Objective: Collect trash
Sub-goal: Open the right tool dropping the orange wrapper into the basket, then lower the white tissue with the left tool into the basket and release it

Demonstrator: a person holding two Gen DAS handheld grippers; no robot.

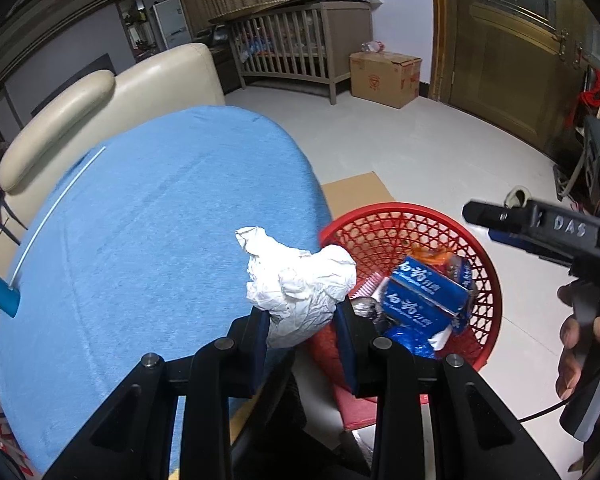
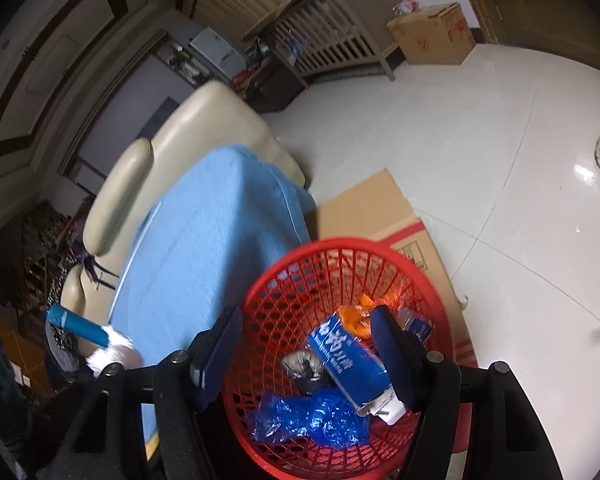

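Paper wad (image 1: pixel 296 292) is clamped in the left gripper (image 1: pixel 303 322), jaws nearly shut, pads biting its lower part while the rest bulges up free. It hangs at the table's (image 1: pixel 140 240) near right edge, beside the red basket's (image 1: pixel 487 276) rim, not yet over the opening.

Right gripper (image 2: pixel 311 354) is above the basket with jaws roughly half open and nothing between them. The blue carton (image 2: pixel 347 360) lies below in the basket, not held.

Risks:
- Release too early and the wad lands on the table edge or the floor; it needs to go further right first.
- Basket is light mesh on flattened cardboard (image 2: pixel 363 208); a bump from either gripper could tip or slide it.
- Both grippers converge on the same opening, so a clash is likely if the right one doesn't clear.
- Crumpled paper could snag on a pad and not drop clean.

Wad: white, heavily creased, loose, light, squashes easily. Basket already has the carton, blue crinkled plastic (image 2: pixel 311 416), an orange wrapper (image 2: pixel 355 320) and a silver foil lump (image 2: pixel 300 364).
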